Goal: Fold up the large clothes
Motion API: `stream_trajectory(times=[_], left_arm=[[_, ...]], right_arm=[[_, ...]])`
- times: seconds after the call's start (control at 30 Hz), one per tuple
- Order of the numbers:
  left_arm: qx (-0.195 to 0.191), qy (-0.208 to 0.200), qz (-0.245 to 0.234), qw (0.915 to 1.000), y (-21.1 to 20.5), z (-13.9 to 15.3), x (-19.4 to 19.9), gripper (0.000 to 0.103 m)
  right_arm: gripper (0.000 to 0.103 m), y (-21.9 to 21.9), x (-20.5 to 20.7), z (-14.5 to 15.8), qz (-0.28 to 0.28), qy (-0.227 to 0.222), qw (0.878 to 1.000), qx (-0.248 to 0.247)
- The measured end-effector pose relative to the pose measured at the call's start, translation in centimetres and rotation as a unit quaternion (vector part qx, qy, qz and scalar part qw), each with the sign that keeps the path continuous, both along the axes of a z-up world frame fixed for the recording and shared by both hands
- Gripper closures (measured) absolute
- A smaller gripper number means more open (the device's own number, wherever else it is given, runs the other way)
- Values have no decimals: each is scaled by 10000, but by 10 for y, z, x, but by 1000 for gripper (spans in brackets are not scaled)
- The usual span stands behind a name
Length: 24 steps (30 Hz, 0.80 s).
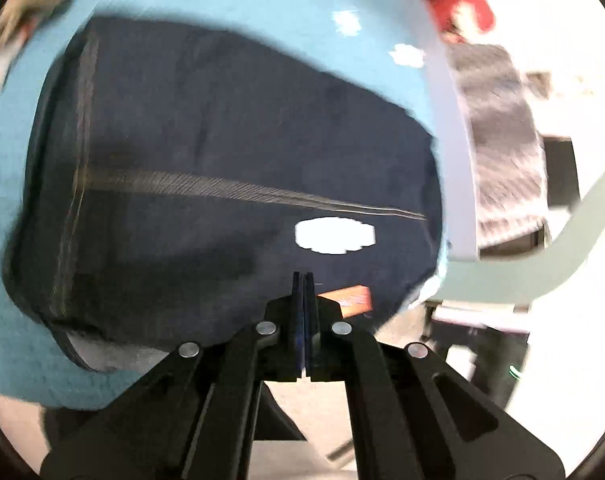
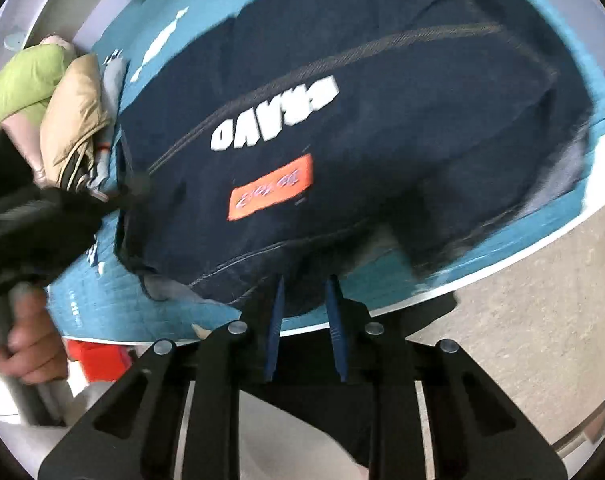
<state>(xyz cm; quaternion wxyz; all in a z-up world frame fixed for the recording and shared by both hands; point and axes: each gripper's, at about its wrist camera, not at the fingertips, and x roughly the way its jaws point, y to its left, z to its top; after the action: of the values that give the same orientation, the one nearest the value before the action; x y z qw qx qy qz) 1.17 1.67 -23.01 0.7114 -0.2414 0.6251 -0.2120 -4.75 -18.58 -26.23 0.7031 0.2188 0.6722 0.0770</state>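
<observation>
the folded navy garment lies on a teal quilted cover over a white-rimmed table, white lettering and an orange patch facing up. the left gripper hangs above its near edge, fingers pressed together on nothing. the right gripper has fingers slightly apart, empty. bundled clothes sit beside it; beige floor below.

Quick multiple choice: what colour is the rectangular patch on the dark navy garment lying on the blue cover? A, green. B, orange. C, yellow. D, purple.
B: in the right wrist view the navy garment carries an orange patch just below its white lettering.
</observation>
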Motion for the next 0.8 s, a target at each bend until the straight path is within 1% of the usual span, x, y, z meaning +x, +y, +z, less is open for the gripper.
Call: stream_trajectory(times=[0.03, 0.07, 0.1, 0.13, 0.17, 0.2, 0.23, 0.27, 0.33, 0.4, 0.47, 0.5, 0.53, 0.57, 0.6, 0.63, 0.67, 0.73, 0.77, 0.8], left_arm=[[259, -97, -240, 9993, -7, 6, -3, 103], [587, -10, -484, 9971, -8, 8, -10, 103], [659, 177, -639, 9956, -5, 6, -14, 98], [534, 550, -831, 9936, -4, -2, -19, 92], [402, 810, -901, 9918, 3, -7, -25, 76], [280, 1098, -906, 9894, 8, -13, -30, 66], [147, 1439, -840, 9859, 12, -24, -36, 63], [24, 1625, -750, 9839, 14, -32, -38, 60], [-108, 1835, -461, 9819, 21, -47, -40, 55], [-170, 1987, -105, 9799, 21, -62, -35, 55], [-491, 2195, 183, 9742, 23, -80, -30, 53], [-640, 2216, 319, 9725, 26, -85, -28, 55], [-724, 2092, 547, 9736, 29, -87, -24, 58], [-688, 1963, 628, 9761, 29, -86, -21, 72], [-726, 1892, 608, 9774, 28, -85, -19, 87], [-762, 1794, 582, 9791, 26, -79, -17, 87], [-672, 1643, 564, 9825, 23, -72, -16, 90], [-441, 1178, 372, 9914, 17, -50, -15, 92], [-345, 934, 255, 9947, 12, -34, -15, 93], [-304, 805, 184, 9961, 12, -23, -17, 94]], right_arm=[[82, 3, 2, -3, 16, 60, 10000, -18], [82, 5, 3, -3, 57, 72, 9999, -89], [82, 7, 3, -2, 120, 31, 9998, -143], [82, 8, 4, -1, 145, 8, 9998, -119], [82, 5, 4, -1, 148, 9, 9999, -80], [81, 3, 4, -2, 121, 53, 9999, -75], [80, 0, 5, -3, 87, 94, 9999, -116], [80, -3, 4, -5, 71, 140, 9997, -169], [80, -7, 4, -8, 52, 208, 9996, -185], [80, -8, 3, -13, 34, 304, 9994, -166], [80, -11, 2, -14, 51, 336, 9994, -114], [80, -10, 2, -15, 63, 328, 9994, -74], [80, -9, 2, -14, 74, 294, 9995, -27], [80, -7, 3, -12, 122, 215, 9997, 53], [80, -5, 3, -11, 155, 171, 9997, 70], [80, -1, 3, -10, 204, 105, 9997, 61], [80, 3, 3, -9, 309, -32, 9995, 103], [80, 9, 4, -12, 428, -183, 9989, 84], [80, 12, 6, -14, 397, -223, 9989, 110], [80, 14, 10, -16, 295, -282, 9989, 236]])
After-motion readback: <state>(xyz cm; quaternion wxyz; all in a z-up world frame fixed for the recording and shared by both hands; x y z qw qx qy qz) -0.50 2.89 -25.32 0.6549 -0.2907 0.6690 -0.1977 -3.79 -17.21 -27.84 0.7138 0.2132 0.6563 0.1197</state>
